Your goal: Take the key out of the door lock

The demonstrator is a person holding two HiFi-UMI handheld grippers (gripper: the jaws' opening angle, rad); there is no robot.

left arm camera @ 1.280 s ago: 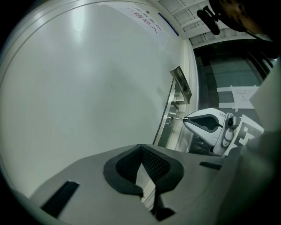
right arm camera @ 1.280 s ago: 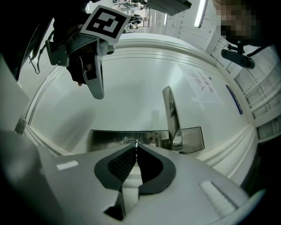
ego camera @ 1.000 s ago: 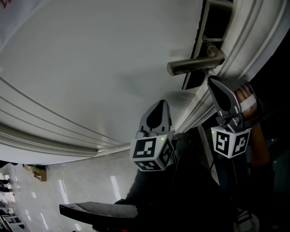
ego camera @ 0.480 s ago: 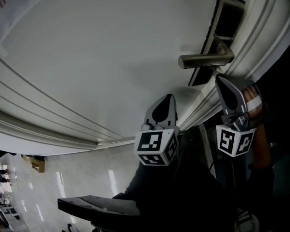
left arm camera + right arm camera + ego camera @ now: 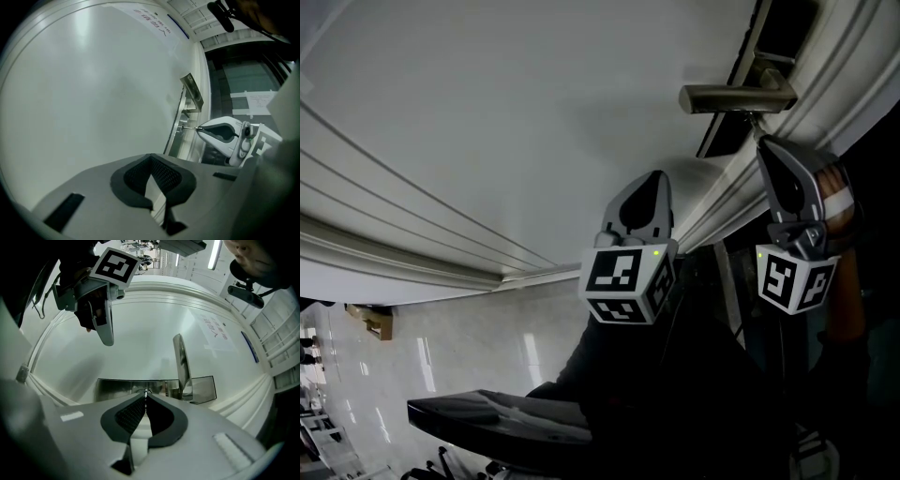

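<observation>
A thin metal key (image 5: 190, 127) juts from the dark lock plate (image 5: 724, 139) just under the lever handle (image 5: 736, 96) of a white door (image 5: 534, 112). My right gripper (image 5: 766, 142) is shut on the key's outer end; in the right gripper view the key (image 5: 146, 392) shows as a sliver between the closed tips, in front of the lock plate (image 5: 122, 387). Whether the blade still sits in the lock, I cannot tell. My left gripper (image 5: 649, 178) hangs shut and empty to the left of the lock, close to the door face without touching it.
Raised mouldings (image 5: 412, 244) cross the door below the grippers, and the stepped door frame (image 5: 825, 84) runs beside the lock on the right. A paper notice (image 5: 215, 331) is stuck on the door. Glossy floor (image 5: 469, 356) and a dark flat object (image 5: 487, 417) lie below.
The head view has drifted, so the handle and both grippers show higher and further right. The right gripper stays at the lock plate, and the left keeps its place beside it.
</observation>
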